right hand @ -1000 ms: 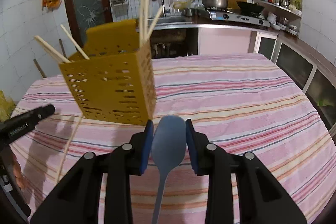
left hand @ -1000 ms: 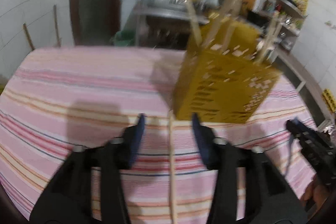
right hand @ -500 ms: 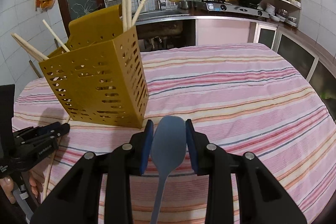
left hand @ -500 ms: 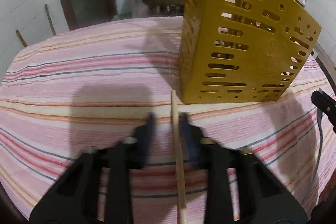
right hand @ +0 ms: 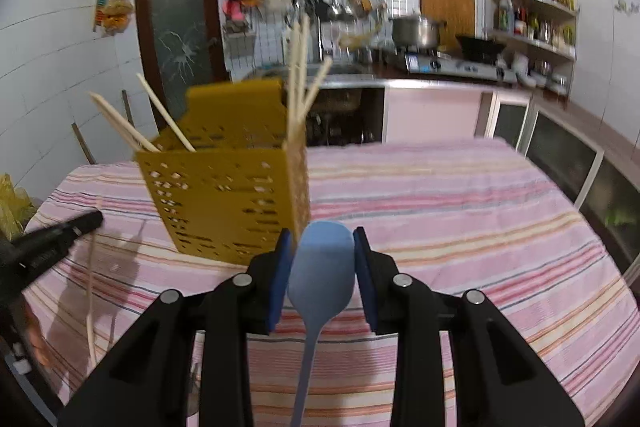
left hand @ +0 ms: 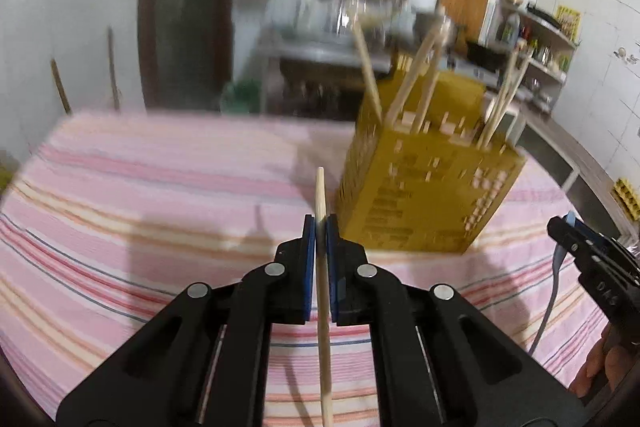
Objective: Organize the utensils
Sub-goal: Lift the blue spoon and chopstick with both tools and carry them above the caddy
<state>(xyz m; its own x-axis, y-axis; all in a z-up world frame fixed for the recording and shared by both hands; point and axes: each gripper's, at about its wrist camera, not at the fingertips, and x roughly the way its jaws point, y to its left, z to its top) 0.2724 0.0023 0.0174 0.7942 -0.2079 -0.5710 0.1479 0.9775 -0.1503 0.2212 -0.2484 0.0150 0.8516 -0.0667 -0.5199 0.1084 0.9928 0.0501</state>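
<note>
A yellow perforated utensil holder (left hand: 424, 187) stands on the striped tablecloth with several wooden chopsticks in it; it also shows in the right wrist view (right hand: 232, 195). My left gripper (left hand: 320, 227) is shut on a wooden chopstick (left hand: 322, 291) and holds it above the cloth, just left of the holder. My right gripper (right hand: 320, 247) is shut on a blue spoon (right hand: 320, 267), bowl forward, close to the holder's near right corner. The left gripper appears in the right wrist view (right hand: 52, 239) with the chopstick (right hand: 91, 291) hanging from it.
The table (right hand: 460, 211) has a pink striped cloth. Behind it are a kitchen counter with a pot (right hand: 416, 31) and stove, hanging utensils, shelves at right and a dark door (right hand: 180, 7) at left. The right gripper shows at the right edge of the left wrist view (left hand: 592, 259).
My left gripper closed on the chopstick that lay on the cloth and lifted it. The right gripper kept the blue spoon and shifted slightly nearer the holder's corner.
</note>
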